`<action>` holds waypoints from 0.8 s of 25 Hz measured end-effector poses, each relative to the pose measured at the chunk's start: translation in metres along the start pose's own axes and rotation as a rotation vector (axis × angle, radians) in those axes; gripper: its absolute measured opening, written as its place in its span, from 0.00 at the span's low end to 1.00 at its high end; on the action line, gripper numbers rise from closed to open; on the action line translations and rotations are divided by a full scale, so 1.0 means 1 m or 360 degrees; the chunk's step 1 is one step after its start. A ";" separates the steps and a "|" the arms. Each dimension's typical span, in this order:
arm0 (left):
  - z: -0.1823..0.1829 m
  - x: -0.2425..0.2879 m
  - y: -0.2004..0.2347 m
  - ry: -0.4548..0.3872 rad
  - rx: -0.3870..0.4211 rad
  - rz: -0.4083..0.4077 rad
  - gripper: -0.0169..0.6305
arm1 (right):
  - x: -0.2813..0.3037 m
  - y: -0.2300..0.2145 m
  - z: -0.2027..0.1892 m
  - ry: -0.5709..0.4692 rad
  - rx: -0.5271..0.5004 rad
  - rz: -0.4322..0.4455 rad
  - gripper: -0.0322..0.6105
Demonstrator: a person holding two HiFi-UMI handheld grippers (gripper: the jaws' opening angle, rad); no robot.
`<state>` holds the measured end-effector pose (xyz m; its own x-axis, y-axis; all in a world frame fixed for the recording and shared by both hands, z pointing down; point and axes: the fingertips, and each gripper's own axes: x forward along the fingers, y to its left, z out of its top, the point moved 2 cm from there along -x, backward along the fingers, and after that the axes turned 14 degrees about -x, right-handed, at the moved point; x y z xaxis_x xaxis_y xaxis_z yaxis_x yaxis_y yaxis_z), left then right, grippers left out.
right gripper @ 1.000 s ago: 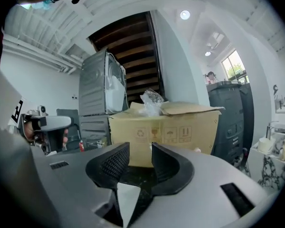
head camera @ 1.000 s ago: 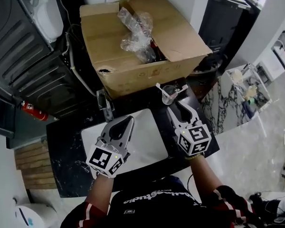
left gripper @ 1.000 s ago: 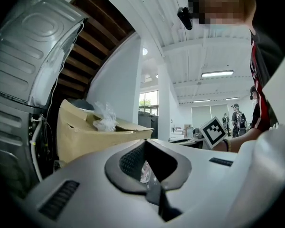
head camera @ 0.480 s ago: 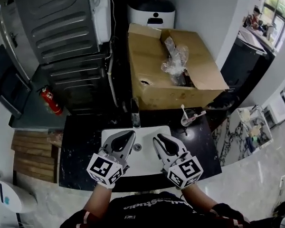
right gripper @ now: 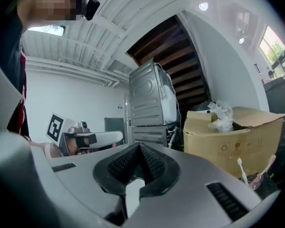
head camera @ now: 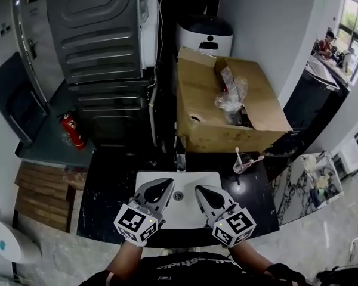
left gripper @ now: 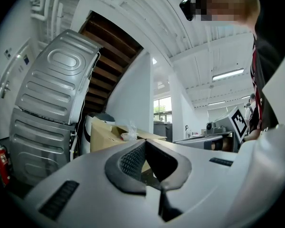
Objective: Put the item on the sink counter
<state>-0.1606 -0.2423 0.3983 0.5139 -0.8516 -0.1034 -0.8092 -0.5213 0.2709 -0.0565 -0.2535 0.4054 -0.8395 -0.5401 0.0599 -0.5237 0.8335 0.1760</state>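
Observation:
A clear cup [head camera: 243, 162] with toothbrushes stands upright on the black sink counter [head camera: 107, 189], right of the white basin [head camera: 178, 212]. In the right gripper view the toothbrushes [right gripper: 243, 171] show low at the right. My left gripper [head camera: 161, 187] and right gripper [head camera: 203, 191] hover side by side over the basin, apart from the cup. The left gripper [left gripper: 145, 144] has its jaws together and holds nothing. The right gripper [right gripper: 140, 147] is shut too, with nothing between its pads.
A faucet [head camera: 180, 159] rises at the basin's back edge. Behind it sits an open cardboard box [head camera: 227, 112] with crumpled plastic wrap [head camera: 231, 97]. A grey appliance [head camera: 101, 40] stands at the back left, with a red fire extinguisher [head camera: 73, 130] beside it.
My right gripper has pulled back from the cup at the right to over the basin, and its jaws have shut empty. The left gripper stays over the basin.

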 end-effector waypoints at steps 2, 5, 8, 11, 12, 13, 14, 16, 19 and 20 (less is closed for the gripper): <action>0.001 0.003 -0.002 -0.0001 0.0009 -0.0015 0.05 | -0.001 -0.002 -0.001 0.0009 0.0001 -0.0007 0.10; -0.001 0.008 -0.006 0.0012 0.0023 -0.0037 0.05 | -0.004 -0.006 -0.003 0.0019 0.0011 -0.0021 0.10; 0.000 0.015 -0.010 0.0014 0.0033 -0.0062 0.05 | -0.006 -0.011 -0.002 0.0014 0.0000 -0.0023 0.10; -0.001 0.020 -0.012 0.0022 0.0045 -0.0068 0.05 | -0.007 -0.015 -0.004 0.0023 -0.0006 -0.0028 0.10; -0.002 0.021 -0.012 0.0029 0.0059 -0.0068 0.05 | -0.007 -0.016 -0.005 0.0030 -0.0009 -0.0032 0.10; -0.003 0.023 -0.013 0.0036 0.0074 -0.0071 0.05 | -0.007 -0.017 -0.007 0.0036 -0.0014 -0.0035 0.10; -0.004 0.024 -0.014 0.0042 0.0083 -0.0077 0.05 | -0.007 -0.017 -0.008 0.0041 -0.0021 -0.0038 0.10; -0.006 0.027 -0.015 0.0048 0.0076 -0.0089 0.05 | -0.007 -0.019 -0.010 0.0047 -0.0030 -0.0040 0.10; -0.008 0.030 -0.015 0.0059 0.0067 -0.0091 0.05 | -0.007 -0.021 -0.011 0.0054 -0.0036 -0.0042 0.10; -0.008 0.031 -0.016 0.0063 0.0067 -0.0094 0.05 | -0.007 -0.021 -0.012 0.0056 -0.0038 -0.0043 0.10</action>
<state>-0.1295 -0.2603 0.3988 0.5712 -0.8169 -0.0799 -0.7880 -0.5730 0.2251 -0.0376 -0.2687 0.4127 -0.8193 -0.5664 0.0896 -0.5420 0.8159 0.2013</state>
